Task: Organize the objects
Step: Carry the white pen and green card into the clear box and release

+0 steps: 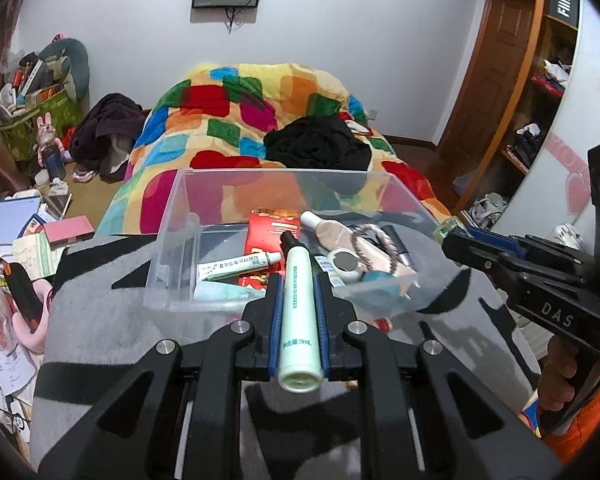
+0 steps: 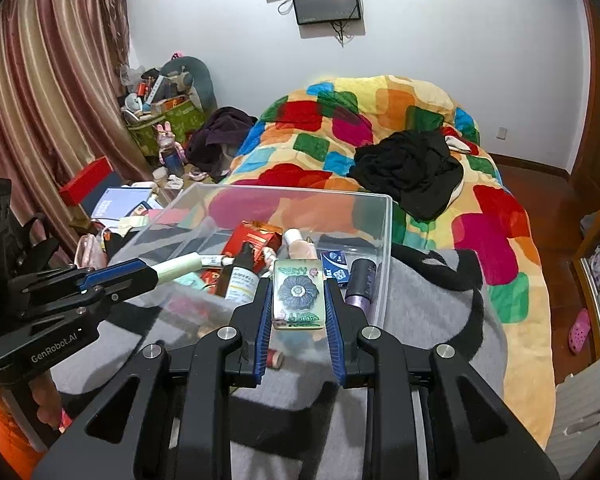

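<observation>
- Your left gripper [image 1: 299,292] pinches a pale green tube [image 1: 297,316] between its blue pads, held above the near edge of the clear bin [image 1: 204,208] on the grey blanket [image 1: 100,280].
- Your right gripper [image 2: 298,304] clamps a flower-patterned case [image 2: 298,294] beside the bin's near wall.
- You look mid-delivery: next, carry both over the rim, then release inside.

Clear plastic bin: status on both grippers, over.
Left gripper shut on pale green tube. Right gripper shut on flower-patterned green case. Both above clear plastic bin, part filled. Nothing blocking.
</observation>
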The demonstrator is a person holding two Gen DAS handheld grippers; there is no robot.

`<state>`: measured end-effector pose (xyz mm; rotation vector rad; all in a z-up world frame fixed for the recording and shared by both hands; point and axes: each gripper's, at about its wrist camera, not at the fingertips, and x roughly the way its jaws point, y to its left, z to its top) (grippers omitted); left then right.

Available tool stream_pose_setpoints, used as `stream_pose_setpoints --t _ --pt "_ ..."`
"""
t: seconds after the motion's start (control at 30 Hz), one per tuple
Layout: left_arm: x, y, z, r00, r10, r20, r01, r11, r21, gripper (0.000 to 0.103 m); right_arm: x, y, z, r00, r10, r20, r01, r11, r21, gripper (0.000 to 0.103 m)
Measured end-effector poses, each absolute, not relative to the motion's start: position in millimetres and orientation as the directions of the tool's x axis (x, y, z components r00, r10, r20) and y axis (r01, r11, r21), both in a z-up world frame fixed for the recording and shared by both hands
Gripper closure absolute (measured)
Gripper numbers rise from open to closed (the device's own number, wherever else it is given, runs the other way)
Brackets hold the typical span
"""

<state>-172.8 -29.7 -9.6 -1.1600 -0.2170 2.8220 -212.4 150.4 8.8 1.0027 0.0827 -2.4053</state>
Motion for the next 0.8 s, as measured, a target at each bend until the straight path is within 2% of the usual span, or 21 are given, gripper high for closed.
stream_pose_setpoints --t 0.4,0.57,0.7,0.73,0.8 --pt "-197 -41 -24 -0.671 0.170 -0.722 -0.008 -0.975 -0.222 0.088 -240 136 -17 -0.527 -0.404 -0.748 0.484 -0.866 0.126 0.081" --pt "-192 -41 -19 -0.669 0.199 -0.716 -0.025 -0.969 -0.246 0.088 -234 136 -13 -0.528 -0.417 -0.740 0.499 -0.857 0.127 0.080" --pt "-185 -41 -14 -0.675 0.202 -0.710 -0.022 -0.967 -0.254 0.087 -223 139 -3 -0.545 -0.432 -0.719 0.511 -0.851 0.124 0.070" --pt "-184 -40 -12 -0.675 0.206 -0.708 -0.027 -0.967 -0.255 0.086 -219 141 0 -0.548 -0.440 -0.712 0.514 -0.848 0.128 0.067" --pt "-178 -39 -8 -0.683 0.201 -0.702 -0.031 -0.969 -0.246 0.071 -213 143 5 -0.553 -0.452 -0.700 0.521 -0.843 0.133 0.065"
